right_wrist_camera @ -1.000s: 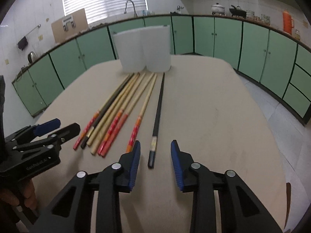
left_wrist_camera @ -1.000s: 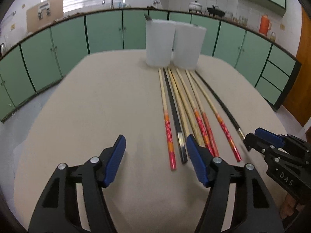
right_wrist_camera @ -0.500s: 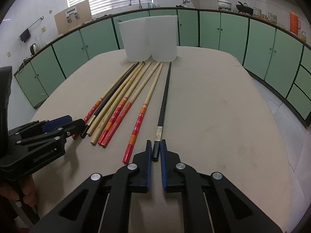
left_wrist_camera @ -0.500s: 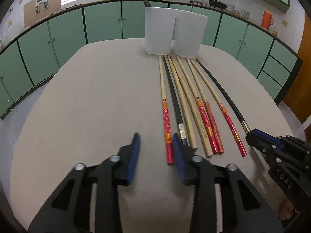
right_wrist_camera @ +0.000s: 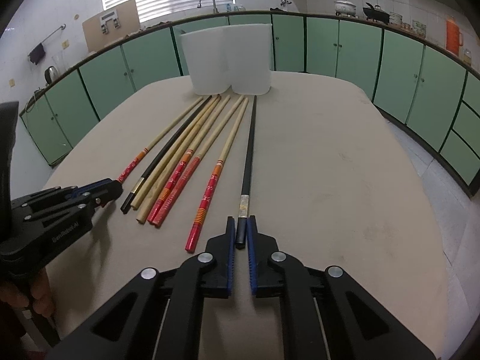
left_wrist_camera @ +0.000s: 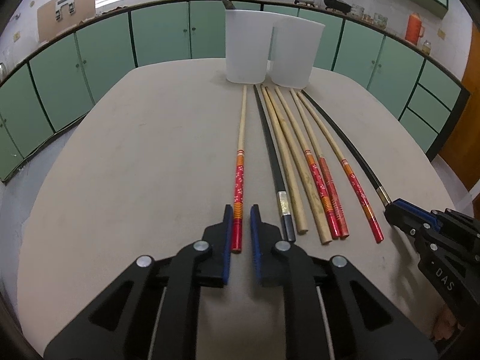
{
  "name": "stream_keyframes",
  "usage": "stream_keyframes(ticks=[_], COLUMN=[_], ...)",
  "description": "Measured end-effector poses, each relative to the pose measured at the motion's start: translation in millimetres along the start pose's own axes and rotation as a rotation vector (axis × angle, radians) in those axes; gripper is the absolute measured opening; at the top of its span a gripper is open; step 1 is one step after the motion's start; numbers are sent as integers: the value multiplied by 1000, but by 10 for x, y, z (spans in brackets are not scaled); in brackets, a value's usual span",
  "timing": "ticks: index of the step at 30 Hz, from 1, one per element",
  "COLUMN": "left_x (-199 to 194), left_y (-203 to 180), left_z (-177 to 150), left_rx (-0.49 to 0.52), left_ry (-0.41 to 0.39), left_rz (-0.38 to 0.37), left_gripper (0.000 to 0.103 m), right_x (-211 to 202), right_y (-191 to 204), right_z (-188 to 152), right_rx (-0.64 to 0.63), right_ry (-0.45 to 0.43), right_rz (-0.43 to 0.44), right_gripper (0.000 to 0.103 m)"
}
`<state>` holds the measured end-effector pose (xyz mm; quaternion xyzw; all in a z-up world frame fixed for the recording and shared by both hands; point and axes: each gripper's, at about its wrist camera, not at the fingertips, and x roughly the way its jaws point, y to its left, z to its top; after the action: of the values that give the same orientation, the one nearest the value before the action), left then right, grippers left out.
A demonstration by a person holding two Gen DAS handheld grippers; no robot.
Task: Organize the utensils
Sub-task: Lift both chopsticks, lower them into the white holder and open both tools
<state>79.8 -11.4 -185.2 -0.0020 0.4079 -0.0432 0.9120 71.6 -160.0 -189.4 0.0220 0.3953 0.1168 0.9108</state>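
Observation:
Several chopsticks lie side by side on the beige table (left_wrist_camera: 135, 165), tips toward two white containers (left_wrist_camera: 246, 51) (left_wrist_camera: 295, 54). My left gripper (left_wrist_camera: 241, 210) has its jaws closing around the red end of the leftmost wooden chopstick (left_wrist_camera: 241, 138). That end rests against the left pad, with a thin gap at the right pad. My right gripper (right_wrist_camera: 240, 220) is shut on the butt end of the rightmost black chopstick (right_wrist_camera: 249, 150), which lies flat. The left gripper (right_wrist_camera: 115, 187) also shows in the right wrist view, and the right gripper (left_wrist_camera: 390, 208) in the left wrist view.
Between the two end sticks lie another black chopstick (left_wrist_camera: 270, 150), plain wooden ones (left_wrist_camera: 285, 156) and red-ended ones (left_wrist_camera: 318, 177). Green cabinets (left_wrist_camera: 162, 33) ring the table. A person's hand (right_wrist_camera: 39, 300) holds the left gripper's handle. Bare tabletop (right_wrist_camera: 345, 180) spreads to the right.
Both grippers' jaws have narrowed from wide apart. The right ones came together on the black chopstick's end. The left ones drew in around the red-ended chopstick.

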Motion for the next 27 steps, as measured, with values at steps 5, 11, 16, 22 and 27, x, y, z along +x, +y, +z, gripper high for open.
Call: stream_keyframes(ticks=[5,11,16,22,27], left_x=[-5,-98,-369,-730,-957], left_y=[8,-22,-83,-83,-80], left_z=[0,26,133,312,482], left_rx=[1,12,53,63,61], left_ry=[-2,-36,-133,-247,-320], left_rz=[-2,-3,24,25,14], left_gripper=[5,5,5,5,5], right_x=[-6,-158,-359,-647,-855], right_y=[-16,-60,-104,-146,-138], right_z=[2,55,175,350,516], right_rx=[9,18,17,12,-3], right_ry=[-5,-80,-153,-250,-316], right_rz=[7,16,19,23,28], right_gripper=[8,7,7,7,7])
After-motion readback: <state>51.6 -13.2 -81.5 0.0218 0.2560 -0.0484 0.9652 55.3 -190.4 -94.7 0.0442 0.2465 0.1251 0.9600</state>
